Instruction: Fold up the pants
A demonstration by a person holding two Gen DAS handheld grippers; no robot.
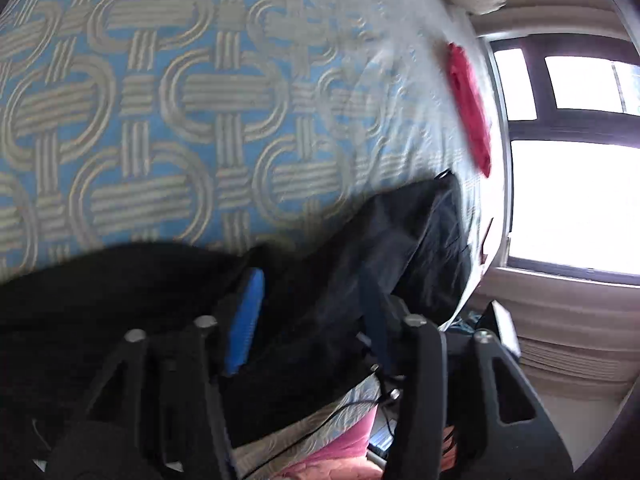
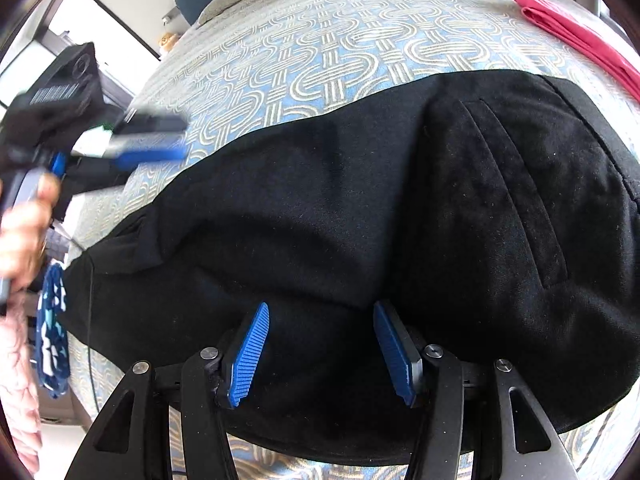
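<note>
Pants: the black pants (image 2: 360, 216) lie spread across the patterned bed (image 2: 320, 52), flat enough to fold, directly under and ahead of the right gripper (image 2: 320, 354).
Right gripper: jaws spread over the near edge of the cloth, pinching nothing; probably lined up to take that edge.
Left gripper: the left gripper (image 1: 308, 320) is spread; dark cloth sits between its pads, but blur hides whether they press it.
Hand: a hand (image 2: 20, 224) carries it at the pants' far-left end.
Red cloth: the red cloth (image 2: 580, 28) lies beyond the pants, well clear.
</note>
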